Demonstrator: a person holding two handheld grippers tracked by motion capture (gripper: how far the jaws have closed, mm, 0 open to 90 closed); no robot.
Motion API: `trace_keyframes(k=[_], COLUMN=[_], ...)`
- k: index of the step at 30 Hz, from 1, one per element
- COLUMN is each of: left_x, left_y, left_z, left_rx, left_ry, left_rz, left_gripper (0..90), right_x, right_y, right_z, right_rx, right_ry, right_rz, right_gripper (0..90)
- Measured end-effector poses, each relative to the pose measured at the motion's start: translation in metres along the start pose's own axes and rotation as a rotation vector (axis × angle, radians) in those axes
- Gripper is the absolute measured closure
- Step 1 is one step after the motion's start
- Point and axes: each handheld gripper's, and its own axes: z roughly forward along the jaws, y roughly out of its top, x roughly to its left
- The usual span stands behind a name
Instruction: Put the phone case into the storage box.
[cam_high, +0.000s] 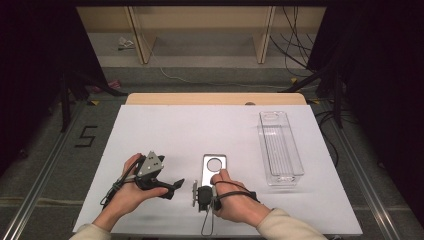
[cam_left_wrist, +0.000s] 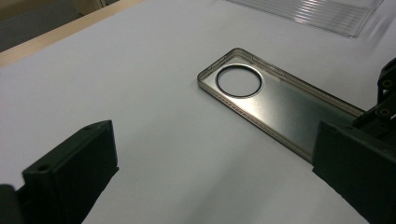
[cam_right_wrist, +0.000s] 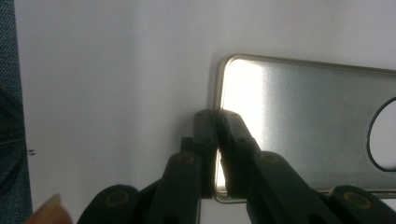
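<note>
Right tool (cam_right_wrist: 217, 122) clamped on phone case (cam_right_wrist: 303, 126) rim

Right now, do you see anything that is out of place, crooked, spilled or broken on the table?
Nothing stands out. The phone case lies flat on the white table, with no crack that shows. The right gripper is clamped on its rim at one short end. The clear tray stands upright and empty, and nothing is spilled.

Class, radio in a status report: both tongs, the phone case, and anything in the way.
Right tongs shut on phone case rim, near end. Left tongs open, apart from case, holding nothing. Case flat on white table. Clear bin off to the right; nothing in the way.
</note>
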Motion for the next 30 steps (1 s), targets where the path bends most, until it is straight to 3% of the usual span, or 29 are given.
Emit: trace_keyframes(k=[27, 30], left_x=[0.0015, 0.0019], left_y=[-0.0023, -0.0030], left_z=[0.0010, 0.0017], left_rx=[0.008, 0.005], left_ry=[0.005, 0.004], left_rz=[-0.014, -0.016], left_gripper=[0.8, 1.2], right_x=[0.0009, 0.0009], right_y=[-0.0044, -0.0060], right_z=[-0.0006, -0.0028], right_rx=[-0.019, -0.025], right_ry=[-0.014, -0.020], right_rz=[-0.030, -0.016], right_gripper=[89.2, 89.2])
